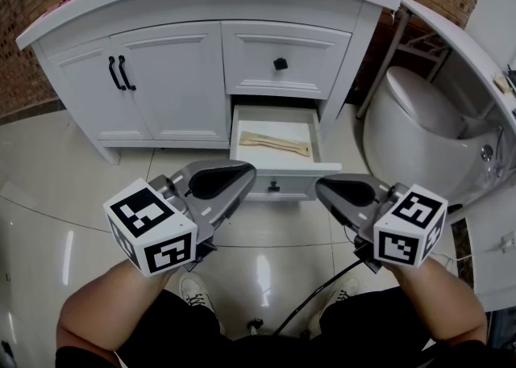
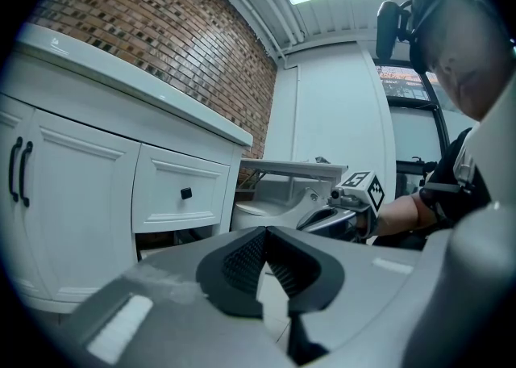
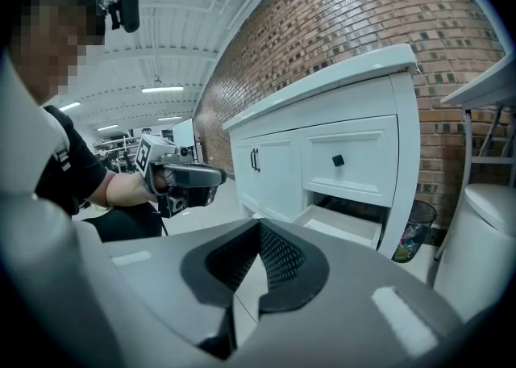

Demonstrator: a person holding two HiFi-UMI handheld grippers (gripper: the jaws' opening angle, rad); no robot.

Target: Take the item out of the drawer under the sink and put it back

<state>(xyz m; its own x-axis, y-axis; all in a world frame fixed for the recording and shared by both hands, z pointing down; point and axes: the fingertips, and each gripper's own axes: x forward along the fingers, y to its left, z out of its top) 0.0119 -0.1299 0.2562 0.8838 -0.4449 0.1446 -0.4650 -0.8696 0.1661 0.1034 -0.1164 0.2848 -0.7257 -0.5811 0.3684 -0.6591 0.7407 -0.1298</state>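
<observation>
Left gripper (image 1: pixel 248 170) and right gripper (image 1: pixel 320 186) jaws together, empty, partly hiding open drawer (image 1: pixel 292 187) front; item (image 1: pixel 276 144) inside

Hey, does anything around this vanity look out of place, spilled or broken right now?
Only the lower drawer stands pulled open, with a flat tan item lying slightly askew on its floor. The upper drawer and cabinet doors are closed. No spill or damage shows. The left claw and right claw are shut, empty.

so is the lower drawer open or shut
Open: the lower drawer stands pulled out of the cabinet, with a flat tan item lying inside.
</observation>
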